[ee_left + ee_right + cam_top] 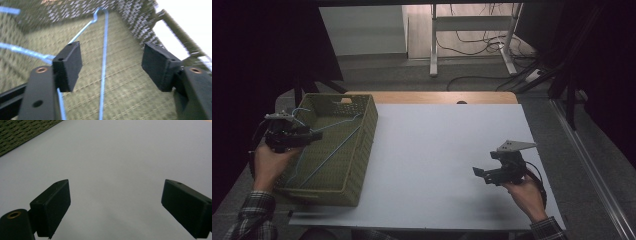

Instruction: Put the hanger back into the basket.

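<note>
A woven olive basket (364, 145) stands at the table's left side. Thin light blue wire hangers (330, 154) lie inside it. My left gripper (316, 135) hovers over the basket's left part, pointing right, with its jaws open. In the left gripper view a blue hanger wire (104, 50) runs across the basket floor (130, 95) behind the gap between the pads (70, 62), and neither pad touches it. My right gripper (478, 173) is held low over the white tabletop (437, 150) at the right, open, with nothing between its pads (53, 205).
The basket's corner (20, 132) shows far off in the right gripper view. A strip of wooden table edge (437, 97) lies beyond the white sheet. Farther back, a white desk frame (472, 30) and cables (472, 47) are on the floor.
</note>
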Demonstrator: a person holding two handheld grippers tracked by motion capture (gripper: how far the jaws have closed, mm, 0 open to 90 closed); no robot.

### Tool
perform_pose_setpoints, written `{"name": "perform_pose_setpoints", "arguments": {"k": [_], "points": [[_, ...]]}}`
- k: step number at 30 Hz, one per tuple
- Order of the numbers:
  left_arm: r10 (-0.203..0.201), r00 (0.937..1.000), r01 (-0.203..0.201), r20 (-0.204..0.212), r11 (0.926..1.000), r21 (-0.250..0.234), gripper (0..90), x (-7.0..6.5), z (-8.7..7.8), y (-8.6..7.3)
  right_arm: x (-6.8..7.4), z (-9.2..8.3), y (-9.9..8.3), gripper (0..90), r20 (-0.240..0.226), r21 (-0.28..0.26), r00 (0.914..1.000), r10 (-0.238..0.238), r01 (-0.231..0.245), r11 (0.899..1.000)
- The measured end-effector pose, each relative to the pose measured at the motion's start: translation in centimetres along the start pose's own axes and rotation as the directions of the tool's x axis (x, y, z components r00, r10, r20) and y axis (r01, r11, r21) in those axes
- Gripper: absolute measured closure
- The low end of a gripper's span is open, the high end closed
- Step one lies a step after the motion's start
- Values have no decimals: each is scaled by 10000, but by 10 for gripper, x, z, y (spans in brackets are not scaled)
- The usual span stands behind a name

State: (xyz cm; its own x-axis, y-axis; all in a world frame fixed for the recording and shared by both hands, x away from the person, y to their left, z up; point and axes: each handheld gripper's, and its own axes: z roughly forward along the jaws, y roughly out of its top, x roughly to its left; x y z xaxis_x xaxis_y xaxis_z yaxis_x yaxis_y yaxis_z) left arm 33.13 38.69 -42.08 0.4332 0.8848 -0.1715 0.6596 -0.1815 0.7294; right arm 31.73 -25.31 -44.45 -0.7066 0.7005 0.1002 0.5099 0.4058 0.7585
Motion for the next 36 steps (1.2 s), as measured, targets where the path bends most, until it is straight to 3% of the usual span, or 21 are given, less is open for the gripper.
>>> {"name": "perform_pose_setpoints", "arguments": {"k": [7, 13, 17, 20, 24, 28, 30, 33, 36], "points": [[460, 9958, -409, 792, 9971, -649, 205, -34, -11, 5, 3, -7, -5, 61, -19, -57, 9999, -114, 114, 9999], [875, 9840, -730, 1550, 9926, -970, 173, -67, -11, -2, 5, -14, -11, 47, 30, -140, 10000, -56, 56, 9999], [822, 9822, -635, 1689, 9915, -1133, 124, -90, -7, -11, 7, -19, -16, 46, 96, -287, 9999, -79, 82, 9996], [1008, 9818, -831, 1608, 9901, -1128, 80, -105, -3, -20, 8, -24, -20, 46, 172, -401, 9998, -92, 99, 9991], [988, 9747, -778, 2006, 9908, -1103, 56, -117, 4, -31, 10, -28, -26, 46, 231, -419, 9997, -37, 47, 9991], [1291, 9748, -1167, 1821, 9902, -772, 36, -129, 11, -42, 10, -29, -33, 46, 215, -363, 9998, 49, -41, 9993], [1705, 9738, -1585, 1503, 9834, -884, 35, -135, 9, -45, 10, -27, -36, 46, 220, -272, 9997, 49, -43, 9996], [1757, 9689, -1625, 1740, 9828, -872, 21, -139, 9, -49, 10, -24, -37, 46, 288, -148, 9995, -104, 109, 9998], [2004, 9665, -1931, 1602, 9793, -602, 16, -141, 12, -50, 11, -23, -37, 46, 329, -109, 9992, -216, 220, 9997]]}}
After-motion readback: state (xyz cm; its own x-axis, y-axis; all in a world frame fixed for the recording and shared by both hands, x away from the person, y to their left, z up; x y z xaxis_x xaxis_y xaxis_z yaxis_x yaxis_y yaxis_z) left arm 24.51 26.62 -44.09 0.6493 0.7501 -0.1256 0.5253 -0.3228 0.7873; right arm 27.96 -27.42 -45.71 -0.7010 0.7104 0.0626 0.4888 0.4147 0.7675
